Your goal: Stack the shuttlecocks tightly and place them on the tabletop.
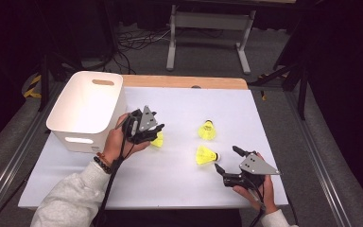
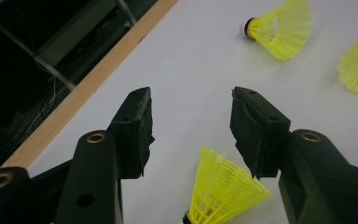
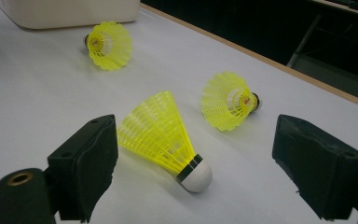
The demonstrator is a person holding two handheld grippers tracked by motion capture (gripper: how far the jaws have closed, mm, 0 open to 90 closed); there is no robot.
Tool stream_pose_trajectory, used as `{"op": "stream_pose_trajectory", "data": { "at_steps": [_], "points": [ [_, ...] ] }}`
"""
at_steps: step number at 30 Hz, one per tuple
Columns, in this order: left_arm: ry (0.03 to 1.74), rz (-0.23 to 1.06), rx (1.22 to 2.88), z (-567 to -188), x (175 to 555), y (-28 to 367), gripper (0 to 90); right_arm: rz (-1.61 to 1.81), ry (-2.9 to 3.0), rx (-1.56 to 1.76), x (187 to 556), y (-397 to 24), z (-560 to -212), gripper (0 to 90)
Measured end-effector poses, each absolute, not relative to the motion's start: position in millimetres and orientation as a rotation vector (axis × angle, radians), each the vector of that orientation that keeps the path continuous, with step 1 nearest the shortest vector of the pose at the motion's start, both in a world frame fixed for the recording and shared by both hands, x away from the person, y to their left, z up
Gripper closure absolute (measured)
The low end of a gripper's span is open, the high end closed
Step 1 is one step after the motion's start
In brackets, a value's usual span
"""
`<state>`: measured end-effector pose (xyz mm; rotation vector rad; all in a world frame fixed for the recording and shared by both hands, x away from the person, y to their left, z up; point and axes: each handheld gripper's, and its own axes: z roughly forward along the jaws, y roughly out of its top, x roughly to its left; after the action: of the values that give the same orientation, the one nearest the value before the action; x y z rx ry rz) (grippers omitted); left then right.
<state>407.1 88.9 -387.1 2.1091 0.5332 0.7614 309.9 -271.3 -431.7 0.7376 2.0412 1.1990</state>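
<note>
**Three yellow shuttlecocks lie on the white surface, and both tools are open**

The left tool point(image 1: 154, 134) is near the middle of the surface point(image 1: 179, 184), just right of the white bin point(image 1: 87, 111). A hand point(image 1: 118, 142) holds it. Its jaws stand apart and hold nothing. The left shuttlecock point(image 2: 223, 189) lies on the surface right under this tool. In the left gripper view its yellow skirt sits low between the two jaws, but the pads do not press on it. In the high view it peeks out at the right side of the tool.

The right tool point(image 1: 228, 159) is at the near right part of the surface. Its jaws are wide apart and hold nothing. The near shuttlecock point(image 3: 165, 137) lies on its side just in front of this tool. Its white cork tip points toward the tool and its yellow skirt points away. It sits between the two jaws in the right gripper view, but they do not touch it.

The far shuttlecock point(image 1: 207, 131) lies a little farther back, near the middle of the surface, apart from both tools.

The white bin stands at the far left of the surface. A wooden edge point(image 1: 184, 82) runs along the far side.
</note>
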Motion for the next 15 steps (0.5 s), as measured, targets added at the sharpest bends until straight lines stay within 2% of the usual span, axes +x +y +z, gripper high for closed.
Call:
{"op": "stream_pose_trajectory", "data": {
  "at_steps": [15],
  "points": [
    [0.405, 0.786, 2.032, -392.3, 366.1, 108.3, 43.6, 1.181, 2.033, 0.733, 307.5, -268.7, -430.7, 15.0]
  ]
}}
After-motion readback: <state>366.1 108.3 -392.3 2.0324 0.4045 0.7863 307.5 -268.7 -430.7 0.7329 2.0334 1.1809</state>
